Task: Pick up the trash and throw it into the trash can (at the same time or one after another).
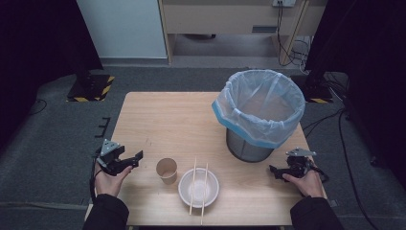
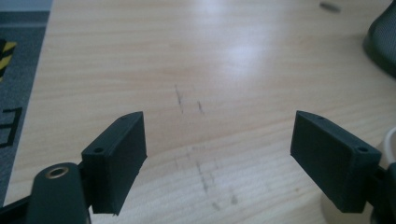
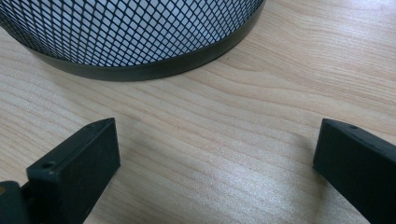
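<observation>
The left gripper [image 1: 136, 158] rests at the worktop's [image 1: 167, 115] eight o'clock, fingers [image 2: 116, 158] spread wide and empty. The cup [image 1: 166, 170] stands just at its three o'clock, beside the bowl [image 1: 198, 188] bearing chopsticks [image 1: 193, 184]. The right gripper [image 1: 274, 171], also wide open and empty, sits at the bin's [image 1: 258, 112] five o'clock.

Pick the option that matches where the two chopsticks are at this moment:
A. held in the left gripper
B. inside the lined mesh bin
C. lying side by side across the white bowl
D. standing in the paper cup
C: in the high view the chopsticks lie side by side across the white bowl, beside the paper cup; the left gripper is open with nothing between its jaws.
</observation>
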Action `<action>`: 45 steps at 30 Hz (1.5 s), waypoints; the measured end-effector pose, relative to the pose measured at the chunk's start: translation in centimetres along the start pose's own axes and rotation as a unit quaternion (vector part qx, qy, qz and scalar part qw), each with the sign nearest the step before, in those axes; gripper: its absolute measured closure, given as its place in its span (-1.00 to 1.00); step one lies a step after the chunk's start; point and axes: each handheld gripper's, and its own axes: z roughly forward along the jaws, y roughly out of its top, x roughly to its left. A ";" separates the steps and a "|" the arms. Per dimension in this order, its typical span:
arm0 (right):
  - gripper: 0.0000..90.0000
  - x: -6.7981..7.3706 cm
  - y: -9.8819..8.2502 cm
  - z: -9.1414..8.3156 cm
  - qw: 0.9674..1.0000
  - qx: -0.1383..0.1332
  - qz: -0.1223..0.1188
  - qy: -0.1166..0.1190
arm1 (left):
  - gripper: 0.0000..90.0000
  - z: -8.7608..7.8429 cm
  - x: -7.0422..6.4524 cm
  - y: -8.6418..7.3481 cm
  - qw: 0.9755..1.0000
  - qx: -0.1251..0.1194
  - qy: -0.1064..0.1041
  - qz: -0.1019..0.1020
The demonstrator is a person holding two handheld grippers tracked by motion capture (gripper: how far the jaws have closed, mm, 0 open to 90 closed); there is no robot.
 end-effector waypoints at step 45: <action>-0.98 0.3 0.1 0.1 1.000 0.000 -0.008 0.007 | 0.32 2.4 -7.3 -0.4 0.988 0.089 -0.081 0.094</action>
